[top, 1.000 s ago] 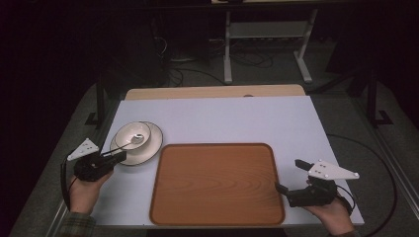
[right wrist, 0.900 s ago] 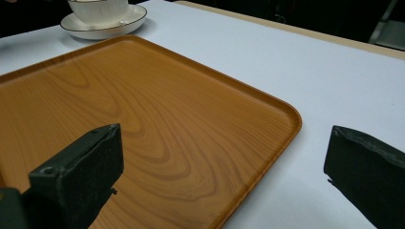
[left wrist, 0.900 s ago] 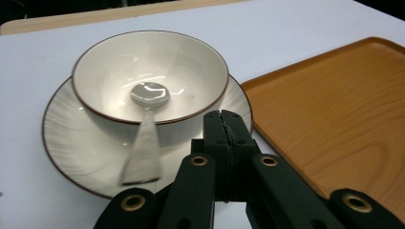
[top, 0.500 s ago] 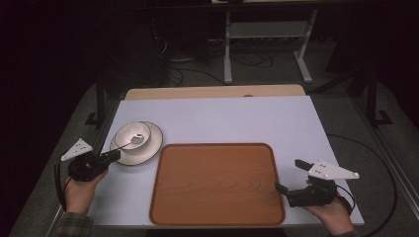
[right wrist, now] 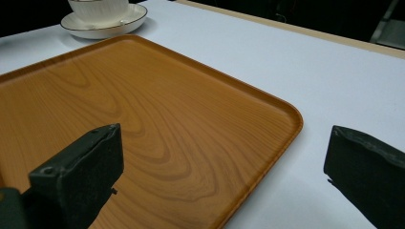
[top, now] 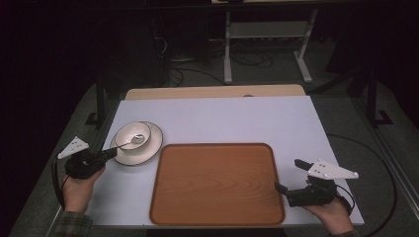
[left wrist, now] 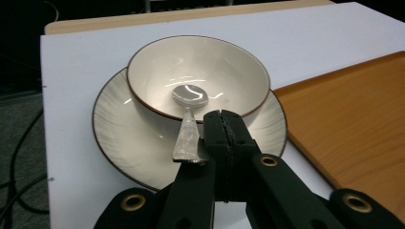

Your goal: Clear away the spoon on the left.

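A cream bowl [top: 129, 132] [left wrist: 229, 71] stands on a matching dark-rimmed plate [top: 152, 147] [left wrist: 124, 129] at the table's left. A metal spoon [top: 133, 140] [left wrist: 190, 95] lies with its head in the bowl and its handle over the near rim. My left gripper [top: 112, 152] [left wrist: 228, 125] is shut, jaw against jaw, above the plate's near edge. The spoon handle runs along the left side of the jaws, not between them. My right gripper [top: 289, 176] [right wrist: 224, 157] stands open, its jaws wide apart by the near right corner of the wooden tray [top: 217, 182] [right wrist: 143, 109], with nothing between them.
A white sheet [top: 222, 118] covers the table, with a wooden strip [top: 212, 92] along its far edge. Table legs and cables [top: 267, 54] stand on the dark floor behind. The plate [right wrist: 102, 24] with the bowl lies just off the tray's far left corner.
My left gripper has drawn back slightly to the left, away from the bowl, staying shut. The spoon rests in the bowl as before. The right gripper has not moved.
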The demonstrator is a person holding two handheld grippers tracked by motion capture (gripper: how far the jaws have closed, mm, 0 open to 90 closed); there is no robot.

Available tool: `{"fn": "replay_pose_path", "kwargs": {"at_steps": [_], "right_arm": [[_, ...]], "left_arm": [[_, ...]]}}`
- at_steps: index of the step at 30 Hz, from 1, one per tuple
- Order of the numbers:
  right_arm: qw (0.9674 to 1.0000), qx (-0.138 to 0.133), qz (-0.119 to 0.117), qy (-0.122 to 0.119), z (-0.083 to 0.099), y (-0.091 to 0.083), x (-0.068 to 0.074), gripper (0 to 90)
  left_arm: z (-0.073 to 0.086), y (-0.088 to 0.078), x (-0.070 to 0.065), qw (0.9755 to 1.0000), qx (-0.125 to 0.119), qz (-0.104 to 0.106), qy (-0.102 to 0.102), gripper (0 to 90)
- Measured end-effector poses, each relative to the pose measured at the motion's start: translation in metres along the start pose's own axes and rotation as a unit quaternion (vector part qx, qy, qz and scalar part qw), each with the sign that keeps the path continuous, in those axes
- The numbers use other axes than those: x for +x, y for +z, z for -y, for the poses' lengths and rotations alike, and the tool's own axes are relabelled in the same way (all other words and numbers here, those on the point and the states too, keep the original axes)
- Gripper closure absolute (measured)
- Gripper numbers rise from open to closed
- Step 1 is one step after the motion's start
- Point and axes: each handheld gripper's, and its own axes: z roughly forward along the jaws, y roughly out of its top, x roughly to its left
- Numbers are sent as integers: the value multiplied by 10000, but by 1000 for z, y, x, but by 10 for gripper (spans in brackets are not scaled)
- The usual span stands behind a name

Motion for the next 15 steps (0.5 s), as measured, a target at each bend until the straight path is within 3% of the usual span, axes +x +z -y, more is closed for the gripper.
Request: {"fn": "replay_pose_path", "kwargs": {"at_steps": [7, 15], "right_arm": [[10000, 18, 7, -6, 0, 0, 0, 0], [10000, 47, -30, -70, -1, 3, 0, 0]], "left_arm": [[0, 1, 7, 9999, -52, -113, -72, 899], [-2, 2, 5, 9997, -23, -254, -20, 899]]}}
